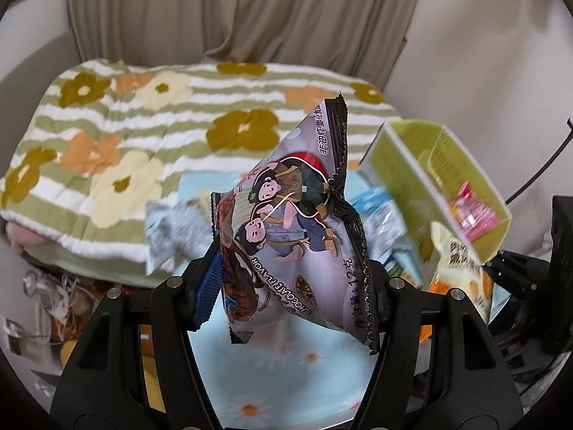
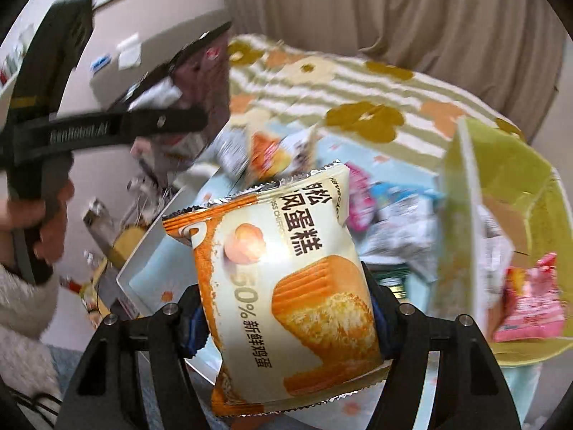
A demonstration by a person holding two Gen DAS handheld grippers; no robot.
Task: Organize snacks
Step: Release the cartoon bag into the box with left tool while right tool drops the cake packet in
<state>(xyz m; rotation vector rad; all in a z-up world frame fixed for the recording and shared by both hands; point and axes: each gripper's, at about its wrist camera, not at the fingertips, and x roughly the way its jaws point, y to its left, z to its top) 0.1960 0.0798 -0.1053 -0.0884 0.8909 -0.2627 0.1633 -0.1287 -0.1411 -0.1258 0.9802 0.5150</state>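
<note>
Two packets are up. Your left gripper (image 1: 286,286) clamps the chocolate snack (image 1: 297,222). Your right gripper (image 2: 286,319) clamps the cake packet (image 2: 286,286).

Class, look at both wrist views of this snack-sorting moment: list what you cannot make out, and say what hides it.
- Left wrist view: the loose packets behind the chocolate snack packet are blurred and partly covered by it.
- Left wrist view: the green box contents are blurred, apart from something pink.
- Right wrist view: the chiffon cake packet hides the right gripper pads.
</note>
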